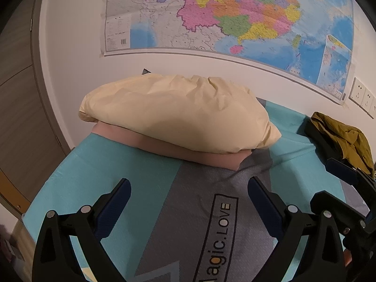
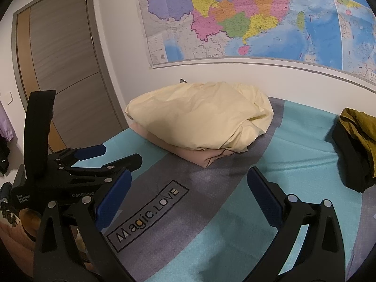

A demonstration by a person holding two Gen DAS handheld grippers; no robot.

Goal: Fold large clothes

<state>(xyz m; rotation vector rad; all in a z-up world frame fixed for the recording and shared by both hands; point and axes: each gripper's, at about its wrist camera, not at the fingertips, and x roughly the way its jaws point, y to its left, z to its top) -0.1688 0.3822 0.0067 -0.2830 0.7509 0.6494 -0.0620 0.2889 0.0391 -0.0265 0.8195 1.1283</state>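
Bedspread (image 1: 70,171) — olive garment (image 1: 340,136) half-hidden

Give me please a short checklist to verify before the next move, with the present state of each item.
1. Left gripper open and holding nothing: ok.
2. Right gripper open and holding nothing: ok.
3. Cream garment folded and resting on the pink garment: ok.
4. Olive and black garment folded: not ok; it lies bunched near the right edge of the bed.
5. Bedspread in front of the grippers free for spreading the next piece: ok.
6. More clothes waiting outside the views: cannot tell.
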